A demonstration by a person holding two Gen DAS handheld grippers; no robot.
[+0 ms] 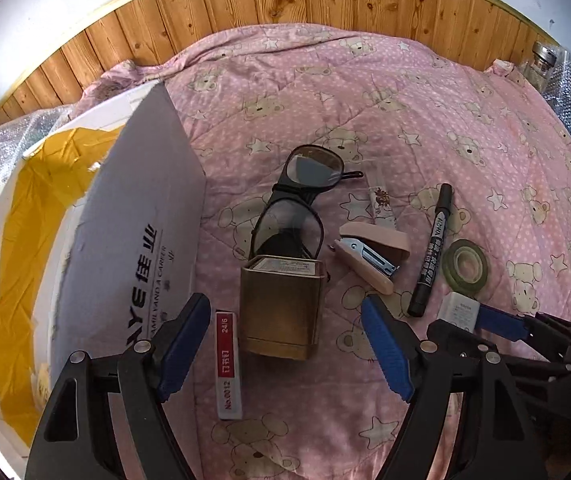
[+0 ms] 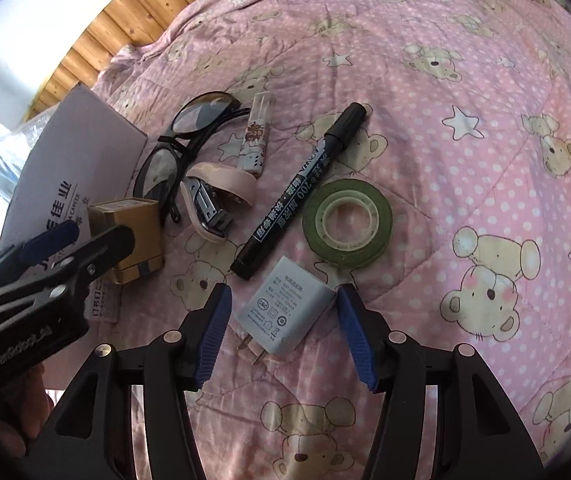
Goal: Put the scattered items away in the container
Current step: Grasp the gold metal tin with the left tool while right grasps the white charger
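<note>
On the pink blanket, the left gripper stands wide open around a gold tin; the right gripper stands wide open around a white charger.

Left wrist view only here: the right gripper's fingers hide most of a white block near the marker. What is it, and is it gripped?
Observer: The right wrist view shows a white plug adapter lying flat on the quilt between the right gripper's open fingers, not clamped.
Operator: Which way does its plug end face?
Observer: Its two metal prongs point back toward the gripper's base.
Operator: And the patterned tube half hidden behind the stapler?
Observer: Here its full length shows: it lies flat beside the glasses, with its pale plain end pointing away from the stapler.
</note>
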